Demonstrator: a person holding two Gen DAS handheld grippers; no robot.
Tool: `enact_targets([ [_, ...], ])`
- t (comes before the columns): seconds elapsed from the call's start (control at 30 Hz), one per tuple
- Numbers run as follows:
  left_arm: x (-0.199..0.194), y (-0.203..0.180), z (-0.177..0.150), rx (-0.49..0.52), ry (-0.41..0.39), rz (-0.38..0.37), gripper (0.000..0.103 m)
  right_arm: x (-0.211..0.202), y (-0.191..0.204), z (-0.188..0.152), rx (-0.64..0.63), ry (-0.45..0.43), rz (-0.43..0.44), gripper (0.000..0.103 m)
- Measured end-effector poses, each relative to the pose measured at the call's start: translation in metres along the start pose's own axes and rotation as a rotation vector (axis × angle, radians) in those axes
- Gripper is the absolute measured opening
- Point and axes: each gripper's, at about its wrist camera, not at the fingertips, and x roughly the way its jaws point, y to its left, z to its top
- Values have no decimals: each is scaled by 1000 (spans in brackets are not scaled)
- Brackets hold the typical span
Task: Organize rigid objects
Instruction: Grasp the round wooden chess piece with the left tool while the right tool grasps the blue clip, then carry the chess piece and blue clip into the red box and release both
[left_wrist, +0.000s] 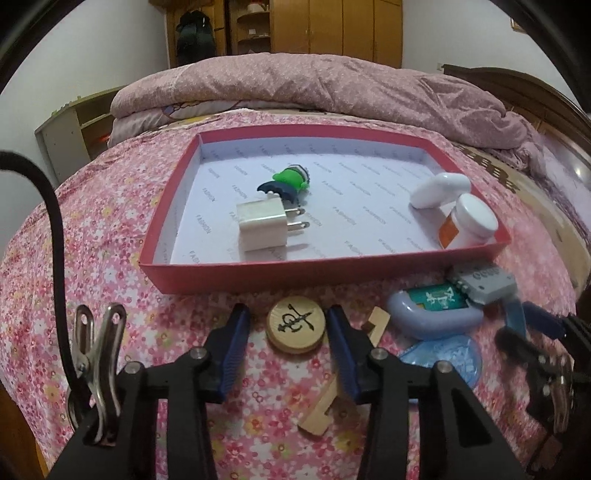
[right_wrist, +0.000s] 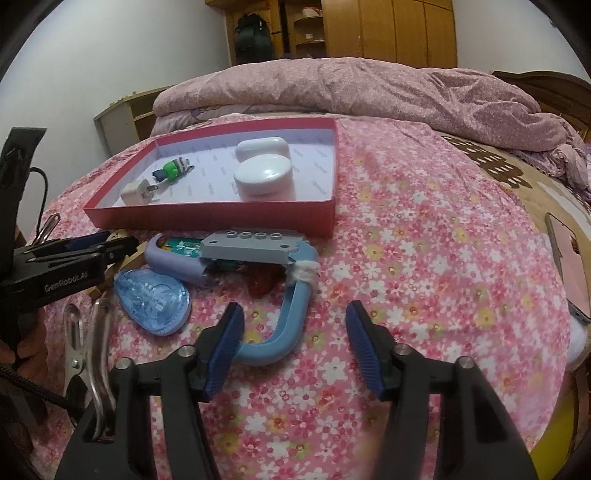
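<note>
Left wrist view: the left gripper (left_wrist: 288, 332) is lowered to the flowered bedspread (left_wrist: 110, 258) with its jaws spread partway, one blue pad on either side of a round wooden disc (left_wrist: 296, 324) carved with a dark character; neither pad visibly touches the disc, which lies flat on the cloth. Just behind the right-hand pad lies a notched wooden piece (left_wrist: 325, 410), partly hidden by the finger. To the right of it sit a lavender oval case (left_wrist: 436, 314) with a green label, a grey studded brick (left_wrist: 484, 284) leaning on it, and a translucent blue teardrop-shaped object (left_wrist: 443, 358). Beyond the disc stands a shallow red box (left_wrist: 295, 275) with a white printed lining, holding a white plug adapter (left_wrist: 263, 227), a small green and dark figure (left_wrist: 290, 182), a white oval case (left_wrist: 439, 190) and a white-capped jar (left_wrist: 467, 221) with an orange label in its near right corner. Right wrist view: the right gripper (right_wrist: 295, 336) hovers just above the bedspread, jaws wide apart and holding nothing; its left pad is beside the bend of a light blue curved handle (right_wrist: 291, 317), though whether they touch cannot be told. The handle runs up to the grey brick, with white tape around it near that end. A folded pink quilt (right_wrist: 351, 88) lies across the far part of the bed, and wooden wardrobes (right_wrist: 388, 29) stand against the wall behind.
</note>
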Motion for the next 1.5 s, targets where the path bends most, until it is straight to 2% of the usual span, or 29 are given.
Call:
enact_targets([
  [0.1, 0, 0, -1, 0, -3, -10, 43, -1, -2, 0, 15, -2, -41, 37],
  [0.17, -1, 2, -1, -2, -7, -18, 36, -2, -5, 0, 33, -4, -51, 29],
  [0.2, -2, 3, -2, -3, -8, -23, 33, -2, -8, 0, 47, -6, -51, 21],
  [0.23, -3, 4, -2, -6, -6, -32, 33, -3, -11, -1, 59, -8, -43, 20],
  [0.43, -11, 15, -1, -41, 1, -90, 33, -6, -22, -2, 114, -24, 26, 19],
  [0.7, -32, 23, 9, -49, -51, -107, 33, -12, -13, -3, 95, -43, 47, 19],
  [1.17, -31, 38, 53, -35, -120, -76, 33, -20, -6, 0, 85, -54, 71, 19],
  [1.5, 2, 39, 82, -19, -81, -46, 33, -33, -7, 12, 75, -93, 67, 19],
])
